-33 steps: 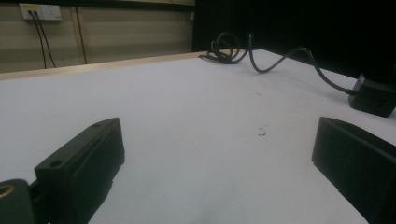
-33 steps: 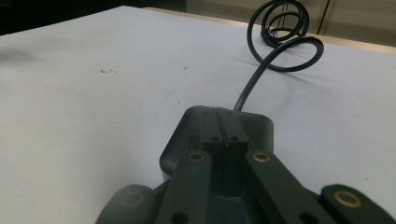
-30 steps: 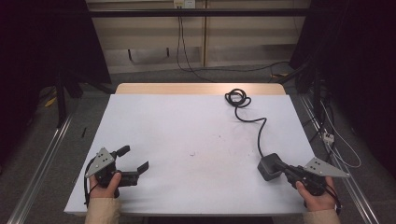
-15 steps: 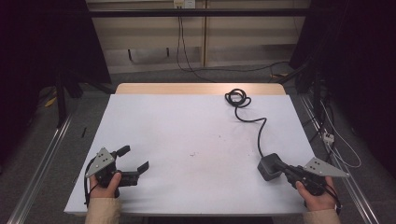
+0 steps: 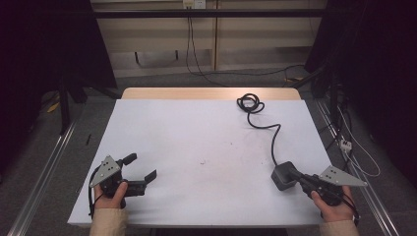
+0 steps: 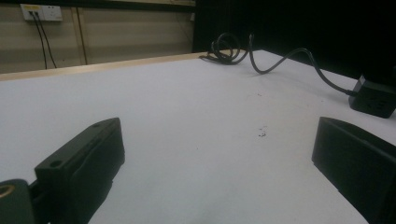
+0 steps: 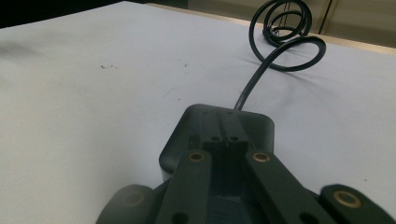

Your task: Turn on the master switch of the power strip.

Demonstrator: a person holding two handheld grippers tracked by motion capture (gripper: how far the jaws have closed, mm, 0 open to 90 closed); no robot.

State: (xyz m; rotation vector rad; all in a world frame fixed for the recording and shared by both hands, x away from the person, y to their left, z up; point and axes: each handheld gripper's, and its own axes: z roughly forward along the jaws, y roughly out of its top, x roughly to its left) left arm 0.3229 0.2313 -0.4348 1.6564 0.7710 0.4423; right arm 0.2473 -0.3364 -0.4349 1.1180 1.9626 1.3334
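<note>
Low at the near right of the white table point(image 5: 196, 137), right gripper point(image 5: 298, 176) held in the person's right hand point(image 5: 334, 206), jaws brought together and lying over the top of the black power adapter point(image 5: 283, 175). In the right gripper view, the two black jaws pressed side by side with no gap, tips resting above the adapter's flat top face point(image 7: 219, 130) (touching or just above it, cannot tell; nothing seen clamped between them). Adapter lying flat on the table, directly under and ahead of those clenched jaws, its black cable point(image 5: 268, 130) running away toward the far edge and ending in a loose coil point(image 5: 250, 103) near the table's wooden rim. Same coil standing up in loops in the right gripper view point(image 7: 285, 35), beyond the adapter. At the near left, left gripper point(image 5: 142, 172) held in the left hand point(image 5: 110, 194), jaws spread wide and released, nothing between them but bare tabletop. In the left gripper view, the two jaws far apart at the bottom corners, the adapter point(image 6: 376, 95) well off at the right edge, its cable point(image 6: 289, 60) curving back to the coil point(image 6: 226, 46). Adapter thus well apart from the left gripper, across the width of the table, and right at the tips of the right one.
</note>
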